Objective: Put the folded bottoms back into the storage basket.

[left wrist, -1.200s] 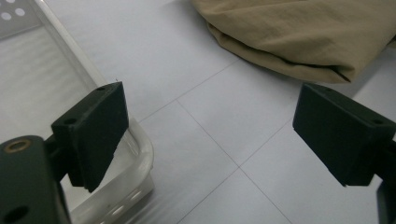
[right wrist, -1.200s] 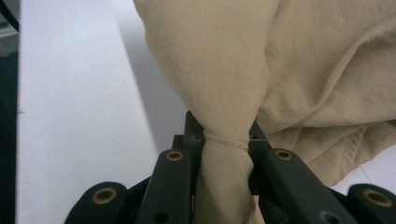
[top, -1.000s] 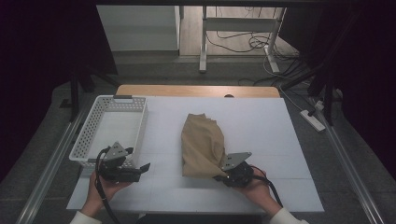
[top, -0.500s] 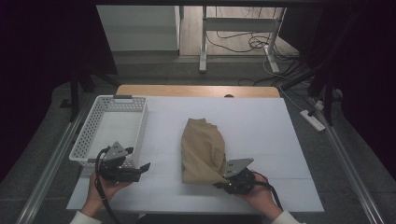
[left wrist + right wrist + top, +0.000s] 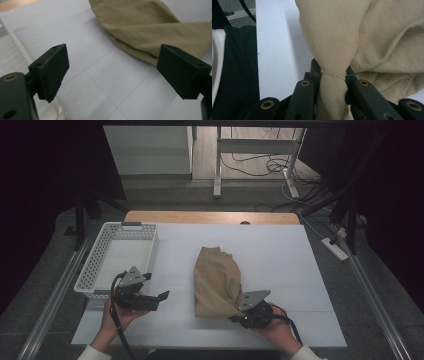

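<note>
Two black hand-held grippers, left and right, each with a grey three-cornered plate, brass-ringed screw holes, trailing black cable; white sleeve cuffs.

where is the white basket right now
In the high view the white basket sits at the table's left edge, just beyond the left gripper and left of the tan cloth.

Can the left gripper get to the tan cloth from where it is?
Probably yes. The left gripper is open and points toward the tan cloth, with only bare white table between them. The white basket sits off to its other side.
</note>
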Demonstrator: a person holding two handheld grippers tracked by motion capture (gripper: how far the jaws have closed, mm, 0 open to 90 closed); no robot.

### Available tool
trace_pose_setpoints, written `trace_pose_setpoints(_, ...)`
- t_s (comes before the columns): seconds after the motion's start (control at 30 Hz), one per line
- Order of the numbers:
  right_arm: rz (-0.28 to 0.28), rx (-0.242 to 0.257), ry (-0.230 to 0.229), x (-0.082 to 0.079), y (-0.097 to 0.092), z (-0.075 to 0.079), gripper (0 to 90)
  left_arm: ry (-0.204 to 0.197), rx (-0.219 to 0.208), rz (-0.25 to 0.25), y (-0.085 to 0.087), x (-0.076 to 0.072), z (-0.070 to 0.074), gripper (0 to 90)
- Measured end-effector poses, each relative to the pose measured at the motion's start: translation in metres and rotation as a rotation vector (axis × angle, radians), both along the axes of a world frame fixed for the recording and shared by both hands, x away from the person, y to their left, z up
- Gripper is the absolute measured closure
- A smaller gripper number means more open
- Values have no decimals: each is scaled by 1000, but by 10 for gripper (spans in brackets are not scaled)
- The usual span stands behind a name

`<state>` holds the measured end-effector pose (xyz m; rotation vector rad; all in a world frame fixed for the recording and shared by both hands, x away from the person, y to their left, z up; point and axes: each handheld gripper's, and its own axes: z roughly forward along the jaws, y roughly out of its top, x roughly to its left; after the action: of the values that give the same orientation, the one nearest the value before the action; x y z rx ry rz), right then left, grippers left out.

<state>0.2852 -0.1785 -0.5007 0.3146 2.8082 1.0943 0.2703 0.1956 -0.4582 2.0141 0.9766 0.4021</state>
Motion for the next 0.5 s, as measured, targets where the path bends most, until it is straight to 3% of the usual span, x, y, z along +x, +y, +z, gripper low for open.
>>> trace_pose_setpoints(0.5, 12, -3, -13, 0, 0, -1, 773, 18, 12, -56, -37, 34, 13, 114)
